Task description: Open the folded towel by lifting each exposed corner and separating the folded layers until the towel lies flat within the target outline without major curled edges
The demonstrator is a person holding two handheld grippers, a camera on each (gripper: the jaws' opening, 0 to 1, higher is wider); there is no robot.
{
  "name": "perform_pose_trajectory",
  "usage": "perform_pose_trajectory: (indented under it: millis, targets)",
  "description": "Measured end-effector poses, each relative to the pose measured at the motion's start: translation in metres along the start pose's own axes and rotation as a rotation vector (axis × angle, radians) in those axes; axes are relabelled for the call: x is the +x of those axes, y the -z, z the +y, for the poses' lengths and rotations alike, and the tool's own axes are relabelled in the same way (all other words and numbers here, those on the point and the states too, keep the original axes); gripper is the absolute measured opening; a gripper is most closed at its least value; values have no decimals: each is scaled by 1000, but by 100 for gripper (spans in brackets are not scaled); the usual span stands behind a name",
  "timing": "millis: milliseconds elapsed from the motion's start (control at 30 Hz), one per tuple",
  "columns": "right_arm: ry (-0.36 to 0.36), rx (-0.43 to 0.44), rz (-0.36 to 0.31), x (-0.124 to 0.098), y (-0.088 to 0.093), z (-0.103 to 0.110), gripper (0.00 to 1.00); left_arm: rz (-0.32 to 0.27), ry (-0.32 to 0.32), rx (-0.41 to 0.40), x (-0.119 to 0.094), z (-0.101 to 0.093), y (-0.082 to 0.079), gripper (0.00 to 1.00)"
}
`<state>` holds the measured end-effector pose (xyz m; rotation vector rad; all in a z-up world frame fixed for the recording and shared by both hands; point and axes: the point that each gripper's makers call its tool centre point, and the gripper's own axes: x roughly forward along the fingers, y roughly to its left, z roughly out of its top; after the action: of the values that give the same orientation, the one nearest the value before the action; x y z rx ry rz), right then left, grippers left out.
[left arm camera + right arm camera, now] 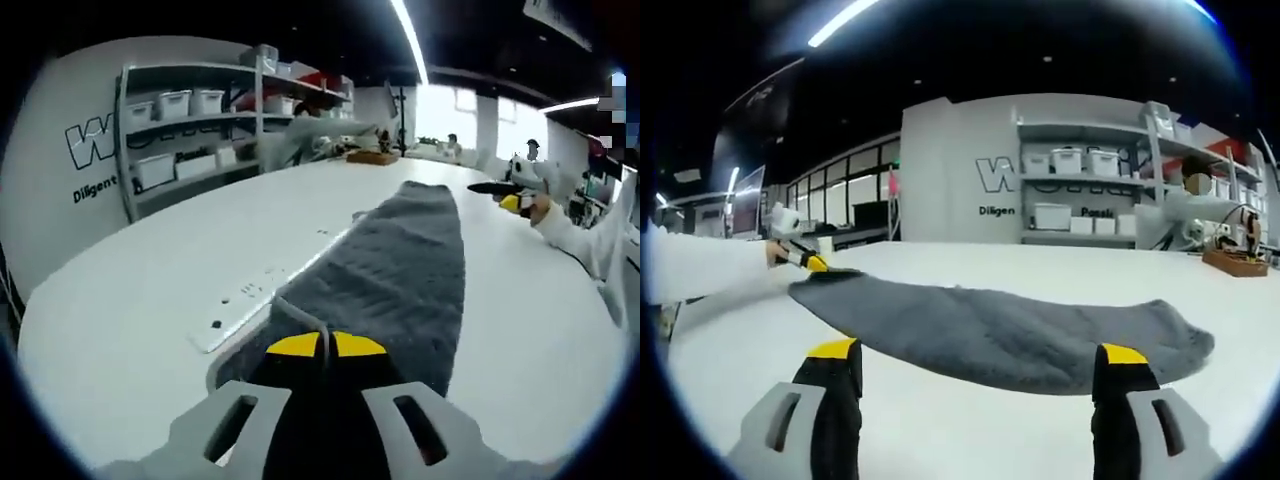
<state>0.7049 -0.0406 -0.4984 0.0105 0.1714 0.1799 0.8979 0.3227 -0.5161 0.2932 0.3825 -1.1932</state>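
Yellow-tipped fingers of the left gripper (325, 345) are pressed together, pinching the near edge of the grey towel (400, 270). Right gripper (980, 365) has its fingers spread wide, just short of the towel. Towel's stretched out on the white desk (150, 300), shelves (190, 130) well behind it.

a: where is there room on the table (970, 425)?

b: in the right gripper view, bare white top runs from 7 to 5 o'clock, in front of the towel (1010, 335), and again behind it at 12. the right gripper (980, 375) has its jaws spread wide with nothing between them.

a: and what blocks?

b: the towel lies as a long grey band across the middle. at 9 o'clock the left gripper (825, 266) is clamped on its end. in the left gripper view, a white strip (265, 300) lies just beside the towel at 9; a wooden box (372, 157) sits far off at 12, and shelves (190, 130) stand beyond the table at 11.
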Motion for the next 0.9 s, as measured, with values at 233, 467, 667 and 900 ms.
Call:
perform_pose_trajectory:
  millis: [233,467,667,900]
  targets:
    - [1,-2,-4,0,-1,-1,96,-58,94,2,-18,-58,1,2]
    - [-1,-8,-7,0,-1,0,96,-69,182,0,-37,-111,11,2]
    - [-2,-8,0,2,1,-2,95,-73,242,-17,-49,-158,26,2]
    - [-1,-10,6,3,3,-4,95,-55,291,-14,-62,-182,40,2]
